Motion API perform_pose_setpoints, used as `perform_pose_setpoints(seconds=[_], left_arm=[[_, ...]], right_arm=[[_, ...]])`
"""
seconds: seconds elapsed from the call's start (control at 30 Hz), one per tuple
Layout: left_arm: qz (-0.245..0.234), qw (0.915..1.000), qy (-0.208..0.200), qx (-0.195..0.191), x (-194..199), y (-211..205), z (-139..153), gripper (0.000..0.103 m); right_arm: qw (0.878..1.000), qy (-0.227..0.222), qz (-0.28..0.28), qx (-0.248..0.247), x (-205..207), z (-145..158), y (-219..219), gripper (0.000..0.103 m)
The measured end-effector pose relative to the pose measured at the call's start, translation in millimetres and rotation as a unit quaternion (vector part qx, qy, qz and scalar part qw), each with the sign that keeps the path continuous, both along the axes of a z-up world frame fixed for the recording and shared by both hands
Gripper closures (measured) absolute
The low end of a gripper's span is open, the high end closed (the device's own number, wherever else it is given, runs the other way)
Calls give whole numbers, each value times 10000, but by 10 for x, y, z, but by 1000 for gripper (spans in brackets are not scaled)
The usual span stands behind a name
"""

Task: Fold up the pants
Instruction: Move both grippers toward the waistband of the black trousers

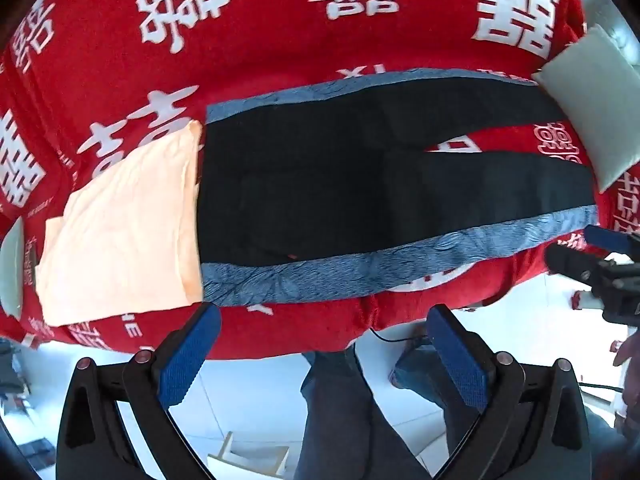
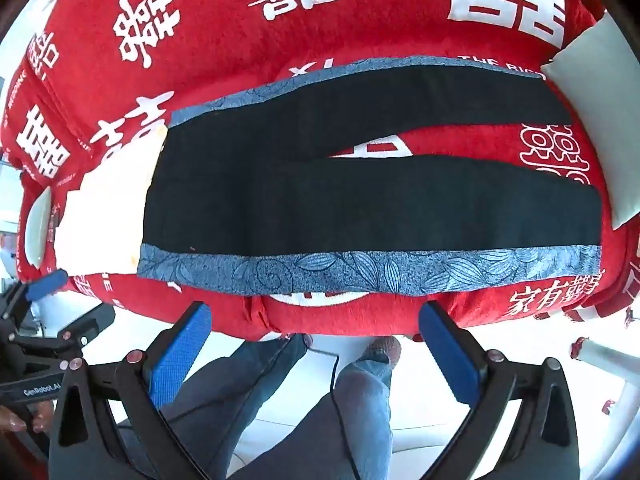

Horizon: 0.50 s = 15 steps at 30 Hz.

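- Plainly, no bin, box or basket shows in either view; the only bearer is the red blanket with large white characters (image 1: 280, 40) that covers the raised surface.
- On that red blanket lie the black pants with blue-grey leaf-patterned side stripes (image 1: 320, 184), spread flat and unfolded, waist toward the left of the views and both legs running right.
- The two legs part toward their cuffs, and a wedge of red blanket shows between them.
- A folded pale peach cloth (image 1: 120, 232) lies just beside the pants' waist, touching or slightly overlapping it.
- A pale grey-green square cushion (image 1: 592, 112) sits at the far end of the pants, by the cuffs; one cuff reaches its edge.
- A second pale grey-green piece (image 1: 12, 264) peeks in beyond the peach cloth, mostly cut off by the frame.
- The near striped edge of the pants runs close along the blanket's front edge, which drops to a white floor (image 1: 248, 392).
- Beyond the pants' far stripe the blanket lies bare and wide.
- The left gripper (image 1: 320, 352) hangs off the blanket's front edge near the waist end, blue pads spread wide, nothing between them.
- The right gripper (image 2: 314, 350) hangs off the same edge nearer mid-leg, likewise spread and grasping nothing.
- Below both grippers stand the person's jeans-clad legs (image 2: 360, 400).
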<state>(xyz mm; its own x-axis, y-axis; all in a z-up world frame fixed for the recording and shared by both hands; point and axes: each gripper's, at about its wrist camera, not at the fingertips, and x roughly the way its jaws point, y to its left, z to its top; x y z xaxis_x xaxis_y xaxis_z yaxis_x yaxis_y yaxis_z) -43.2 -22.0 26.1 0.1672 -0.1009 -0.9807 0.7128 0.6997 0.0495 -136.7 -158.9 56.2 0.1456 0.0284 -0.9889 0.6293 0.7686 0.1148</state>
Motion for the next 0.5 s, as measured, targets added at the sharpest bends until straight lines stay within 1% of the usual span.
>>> perform_pose_setpoints(seconds=[0.07, 0.1, 0.17, 0.23, 0.4, 0.5], left_arm=[[-76, 9999, -79, 18, -87, -13, 25, 0], [-123, 9998, -136, 40, -140, -13, 39, 0], [-238, 9995, -136, 122, -57, -89, 134, 0], [-291, 9994, -163, 111, -47, -103, 179, 0], [-281, 9993, -209, 110, -20, -88, 221, 0], [-218, 9994, -272, 78, -28, -76, 229, 0]], right_arm=[[10000, 10, 30, 73, 32, -16, 8, 0], [9999, -52, 7, 102, -15, 0, -11, 0], [9999, -95, -39, 47, -26, 48, -42, 0], [9999, -129, -106, -43, -69, 57, -63, 0], [9995, -63, -294, -71, -141, 43, -141, 0], [9994, -25, -298, -149, -154, 57, -150, 0]])
